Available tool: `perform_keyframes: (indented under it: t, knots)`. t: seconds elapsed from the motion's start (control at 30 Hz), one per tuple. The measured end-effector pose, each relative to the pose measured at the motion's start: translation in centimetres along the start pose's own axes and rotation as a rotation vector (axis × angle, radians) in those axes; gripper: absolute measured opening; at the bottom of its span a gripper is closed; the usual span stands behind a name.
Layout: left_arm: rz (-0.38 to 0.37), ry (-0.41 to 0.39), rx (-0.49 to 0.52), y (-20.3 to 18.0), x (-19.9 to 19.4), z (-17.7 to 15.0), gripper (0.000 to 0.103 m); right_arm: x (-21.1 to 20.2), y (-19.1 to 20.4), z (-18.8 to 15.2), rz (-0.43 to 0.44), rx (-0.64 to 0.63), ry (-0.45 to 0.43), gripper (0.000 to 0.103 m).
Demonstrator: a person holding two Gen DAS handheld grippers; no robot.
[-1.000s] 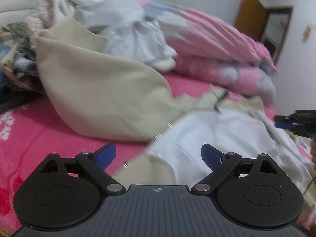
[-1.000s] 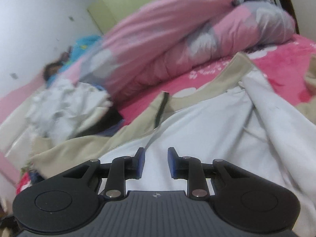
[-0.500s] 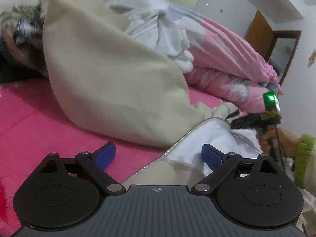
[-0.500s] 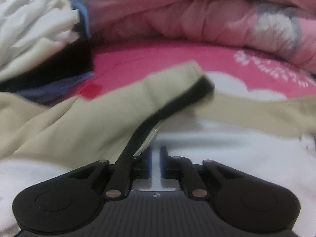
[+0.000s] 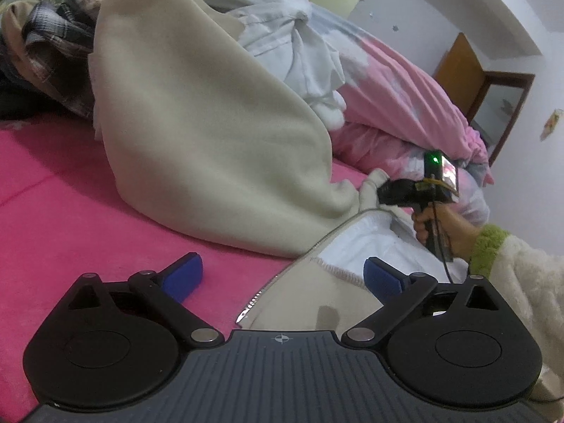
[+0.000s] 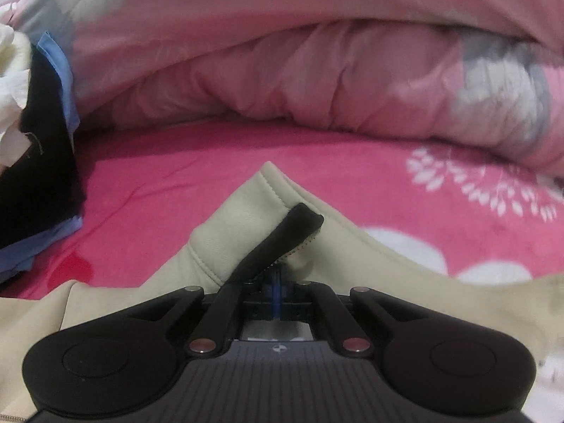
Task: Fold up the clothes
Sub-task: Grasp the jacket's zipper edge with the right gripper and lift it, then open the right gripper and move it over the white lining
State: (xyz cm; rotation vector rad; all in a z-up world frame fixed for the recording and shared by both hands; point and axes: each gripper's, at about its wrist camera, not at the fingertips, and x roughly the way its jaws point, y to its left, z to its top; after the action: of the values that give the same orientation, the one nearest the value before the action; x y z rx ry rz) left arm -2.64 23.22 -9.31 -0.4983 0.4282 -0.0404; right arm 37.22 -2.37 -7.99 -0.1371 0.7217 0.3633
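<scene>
A beige jacket (image 5: 317, 292) with white lining (image 5: 366, 243) lies open on the pink bed. Its hem corner, with a zipper edge, sits between the blue pads (image 5: 185, 275) of my left gripper (image 5: 283, 276), which is open and not pressing on it. A broad beige panel (image 5: 211, 123) slopes up onto the clothes pile. At the far end my right gripper (image 5: 382, 190) is held by a hand in a green-cuffed fleece sleeve. In the right wrist view that gripper (image 6: 278, 278) is shut on the jacket's beige edge (image 6: 246, 218), beside a black strip (image 6: 282, 232).
A pile of clothes (image 5: 292, 35) with plaid and white pieces lies at the back left. A rolled pink quilt (image 6: 317, 70) runs along the far side of the bed sheet (image 6: 158, 169). Dark and blue garments (image 6: 46, 176) lie at the left. A door (image 5: 458, 70) stands behind.
My right gripper travelled to the jacket's far edge and shut on it. My left gripper sank toward the hem corner, still open.
</scene>
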Motion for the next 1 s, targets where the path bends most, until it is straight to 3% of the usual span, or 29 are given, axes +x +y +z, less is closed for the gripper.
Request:
perform_keyframes:
  t: [0.17,0.3,0.4,0.5,0.6,0.7,0.83,0.93,1.0]
  knots:
    - [0.0,0.007,0.004,-0.1,0.1,-0.1,0.1,0.5,0.3,0.2,-0.019,-0.01,-0.044,0.0]
    - [-0.004,0.007,-0.005,0.1,0.1,-0.1,0.1,-2.0,-0.4,1.1,-0.008,0.016,0.006,0.002]
    - [-0.01,0.008,-0.015,0.1,0.0,-0.1,0.1,-6.4,-2.6,1.1,0.012,0.1,0.005,0.01]
    - [-0.022,0.012,-0.031,0.2,-0.4,0.0,0.1,-12.7,-5.1,-0.3,0.074,0.16,0.014,0.01]
    - [-0.05,0.028,-0.077,0.3,-1.4,-0.2,0.1,-19.0,-7.4,-3.0,0.091,0.161,0.03,0.01]
    - [-0.091,0.063,-0.121,-0.3,-2.9,-0.6,0.1,-23.2,-9.5,-6.4,0.074,0.184,0.102,0.01]
    - [-0.134,0.122,-0.14,-1.9,-4.4,-2.1,0.1,-24.3,-10.8,-10.7,0.039,0.202,0.205,0.01]
    - [-0.108,0.152,-0.068,-3.9,-4.2,-3.2,0.1,-22.6,-11.0,-12.2,0.046,0.229,0.21,0.01]
    - [-0.072,0.153,-0.005,-4.9,-3.8,-3.7,0.1,-20.6,-11.3,-12.8,0.0,0.214,0.219,0.01]
